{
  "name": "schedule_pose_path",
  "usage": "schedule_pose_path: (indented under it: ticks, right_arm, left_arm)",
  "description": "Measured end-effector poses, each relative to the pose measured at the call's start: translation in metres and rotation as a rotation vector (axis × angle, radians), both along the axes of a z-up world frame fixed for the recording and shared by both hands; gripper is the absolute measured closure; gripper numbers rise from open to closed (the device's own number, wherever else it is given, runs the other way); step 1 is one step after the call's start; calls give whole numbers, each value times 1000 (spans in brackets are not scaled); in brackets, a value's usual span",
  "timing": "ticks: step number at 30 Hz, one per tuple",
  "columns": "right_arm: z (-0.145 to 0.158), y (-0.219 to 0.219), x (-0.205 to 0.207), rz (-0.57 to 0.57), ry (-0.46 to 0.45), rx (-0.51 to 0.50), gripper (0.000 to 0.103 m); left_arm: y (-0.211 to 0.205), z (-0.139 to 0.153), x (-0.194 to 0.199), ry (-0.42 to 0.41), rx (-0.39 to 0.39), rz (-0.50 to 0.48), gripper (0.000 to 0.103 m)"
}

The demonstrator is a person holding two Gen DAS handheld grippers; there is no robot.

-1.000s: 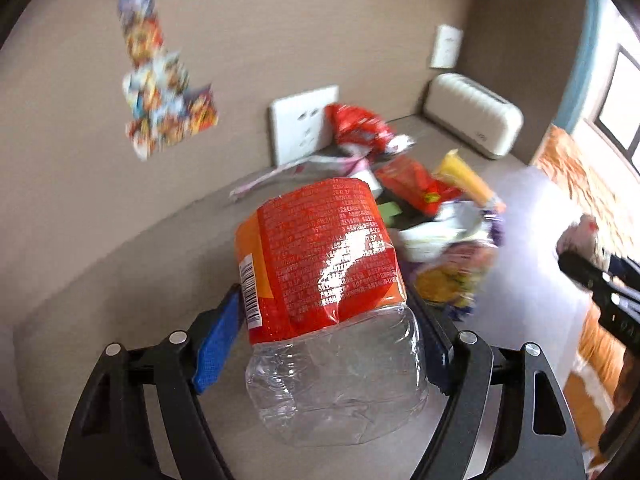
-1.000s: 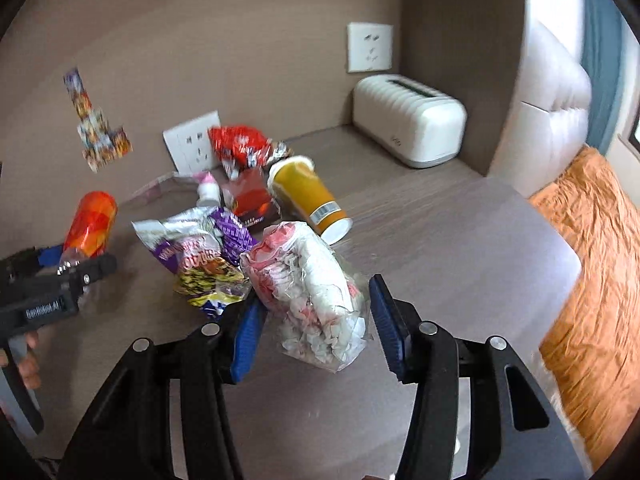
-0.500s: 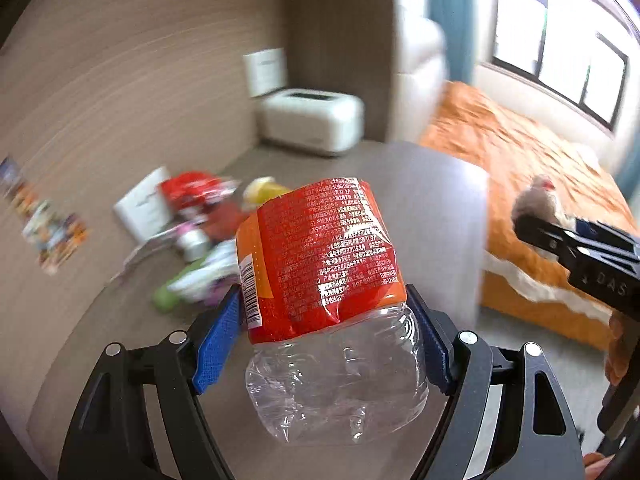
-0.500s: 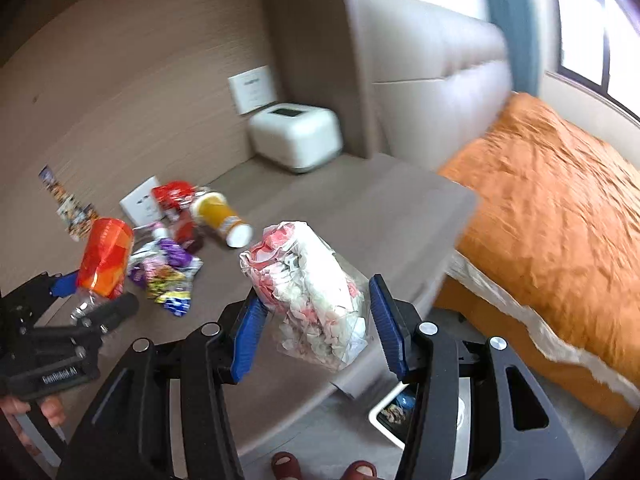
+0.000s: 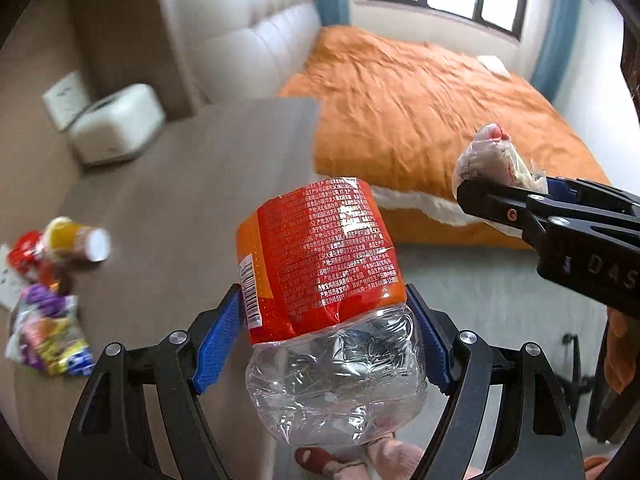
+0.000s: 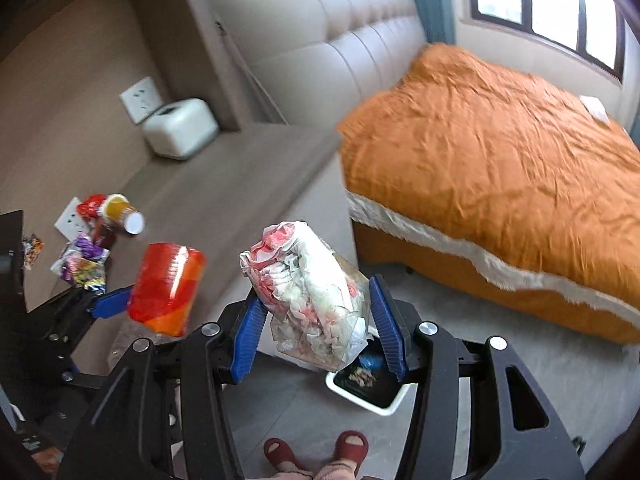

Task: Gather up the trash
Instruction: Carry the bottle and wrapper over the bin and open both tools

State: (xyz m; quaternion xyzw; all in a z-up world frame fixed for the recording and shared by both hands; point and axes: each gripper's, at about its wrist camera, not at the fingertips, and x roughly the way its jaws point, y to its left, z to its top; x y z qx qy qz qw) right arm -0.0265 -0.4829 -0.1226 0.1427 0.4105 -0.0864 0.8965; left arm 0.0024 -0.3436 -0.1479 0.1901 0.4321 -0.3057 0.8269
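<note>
My left gripper [image 5: 326, 332] is shut on a crushed clear plastic bottle with an orange-red label [image 5: 320, 256], held in the air past the table's front edge; the bottle also shows in the right wrist view [image 6: 166, 288]. My right gripper [image 6: 320, 328] is shut on a crumpled clear bag of white and red scraps [image 6: 312, 292], held above the floor; the bag also shows in the left wrist view [image 5: 494, 158]. A white bin with a black liner [image 6: 370, 390] stands on the floor just below the right gripper, partly hidden by the bag.
More trash lies on the brown table [image 6: 236, 196]: a yellow cup on its side [image 6: 122, 212], red wrappers [image 6: 90, 204] and a purple-yellow snack bag [image 6: 82, 268]. A white box [image 6: 180, 128] sits at the back. An orange bed [image 6: 500, 176] is right. Feet in red slippers [image 6: 316, 450] are below.
Both grippers have swung away from the table toward the floor and bed, each still holding its item. The bin has come into fuller view under the right gripper.
</note>
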Motion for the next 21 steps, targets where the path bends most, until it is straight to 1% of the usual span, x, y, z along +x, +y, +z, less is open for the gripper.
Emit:
schedule_pose_path:
  ticks: [5,11,12,14,16,17,18,21]
  right_arm:
    - [-32,-24,-11,-49,54,27,50]
    - [-83,-52,-12,-98,120,71,50]
    - [-97,-58,-11,-107,134,84,50]
    - [-115,-65,-8,-114,157,93,50]
    - [-142,-73,-5,-120,184,95,50]
    - [-160,-77,-3,-123,207,100,50]
    - [-170,-80,-2,-125,219,104,50]
    - [-224,-89,2,-134,273,133,50]
  left_arm:
    - [-36,-40,0,45,50,-57,27]
    - [-69,-97,3,103,101,-105,27]
    - [-72,-105,5,110,104,-109,27]
    - [-82,-132,4,140,111,-122,27]
    - [-89,-156,4,166,110,-132,27]
    - [-93,-173,4,179,117,-137,27]
    - [-97,-189,4,195,119,-143,27]
    - [-103,-233,6,227,141,-152,27]
